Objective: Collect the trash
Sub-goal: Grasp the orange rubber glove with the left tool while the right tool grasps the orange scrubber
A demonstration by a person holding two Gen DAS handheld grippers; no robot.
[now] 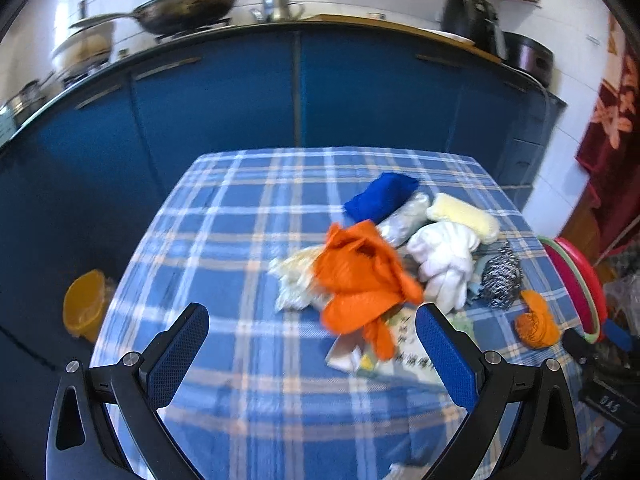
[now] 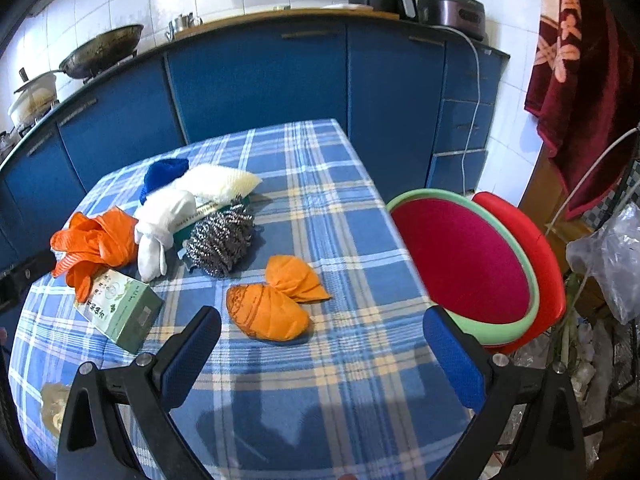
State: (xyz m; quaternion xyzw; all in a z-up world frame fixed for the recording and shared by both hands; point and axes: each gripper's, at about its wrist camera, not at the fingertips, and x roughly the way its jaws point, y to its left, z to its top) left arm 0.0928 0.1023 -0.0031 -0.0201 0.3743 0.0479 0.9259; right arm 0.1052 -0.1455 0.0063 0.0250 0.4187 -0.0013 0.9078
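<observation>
In the left wrist view, the left gripper (image 1: 312, 354) is seen spread wide and empty above a table (image 1: 240, 400) covered in blue plaid cloth. A heap of items is gathered on the far right part of the cloth. An orange glove (image 1: 360, 280) is blurred at the front of the heap, just beyond the fingertips. A pale frayed rag (image 1: 294, 280) is pressed against its left side. A white glove (image 1: 444, 260) is found to its right, with a steel scourer (image 1: 502, 278) touching that glove. Behind them a blue cloth (image 1: 380, 196), a silvery wrapper (image 1: 404, 220) and a yellow sponge (image 1: 464, 216) are laid close together. A green box (image 1: 404, 348) is partly covered by the orange glove. An orange wrapper (image 1: 536, 320) is set apart near the right edge. A yellow bin (image 1: 86, 304) is seen on the floor left of the table.

In the right wrist view, the right gripper (image 2: 322, 346) is likewise held released, with nothing between its fingers. The orange wrapper (image 2: 276, 304) is shown as two crumpled pieces lying just ahead of the fingertips, clear of the heap. The scourer (image 2: 222, 240) is placed behind it, and the box (image 2: 120, 312) to its left. A red basin (image 2: 468, 264) with a green rim is tilted against the table's right edge. Blue cabinets (image 2: 260, 76) are ranged behind.
</observation>
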